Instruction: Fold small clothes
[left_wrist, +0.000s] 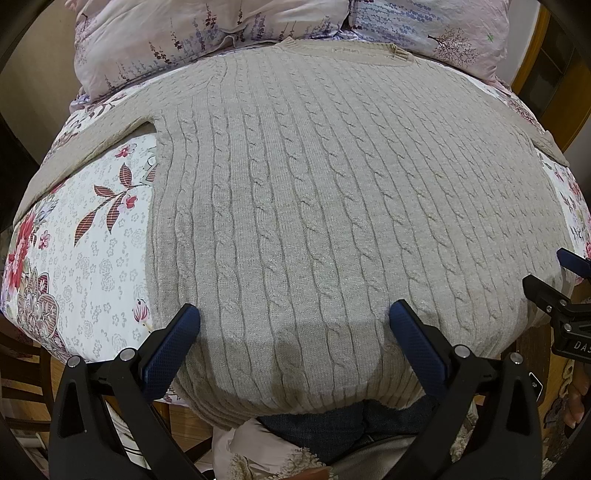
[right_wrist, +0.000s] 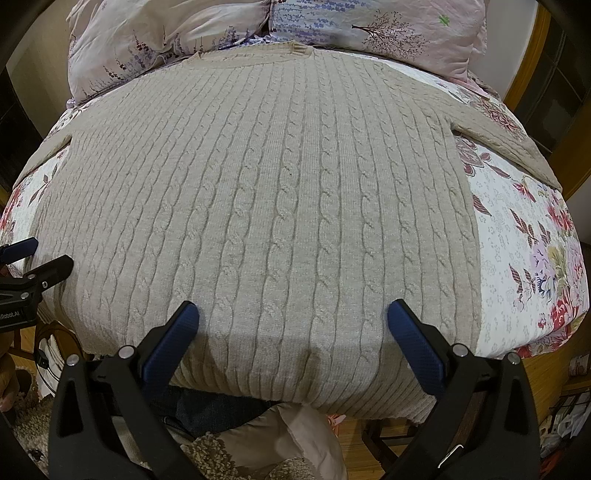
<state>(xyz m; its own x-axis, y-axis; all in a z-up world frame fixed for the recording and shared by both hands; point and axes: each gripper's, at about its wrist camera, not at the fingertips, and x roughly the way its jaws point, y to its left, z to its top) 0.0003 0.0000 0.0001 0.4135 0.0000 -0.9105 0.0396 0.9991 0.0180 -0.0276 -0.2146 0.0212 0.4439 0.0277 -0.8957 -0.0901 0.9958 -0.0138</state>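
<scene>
A beige cable-knit sweater (left_wrist: 314, 192) lies flat on a floral quilted surface (left_wrist: 92, 240), collar at the far end, hem hanging over the near edge. Its sleeves spread out to both sides. It also fills the right wrist view (right_wrist: 266, 206). My left gripper (left_wrist: 294, 314) is open and empty, hovering over the hem's left part. My right gripper (right_wrist: 293, 314) is open and empty over the hem's right part. The right gripper shows at the right edge of the left wrist view (left_wrist: 561, 291); the left gripper shows at the left edge of the right wrist view (right_wrist: 33, 266).
Floral pillows (left_wrist: 207, 40) lie beyond the collar. A wooden door frame (left_wrist: 532, 55) stands at the far right. Wooden floor and a shaggy rug (right_wrist: 218, 458) lie below the near edge, with the person's dark trousers (left_wrist: 332, 424).
</scene>
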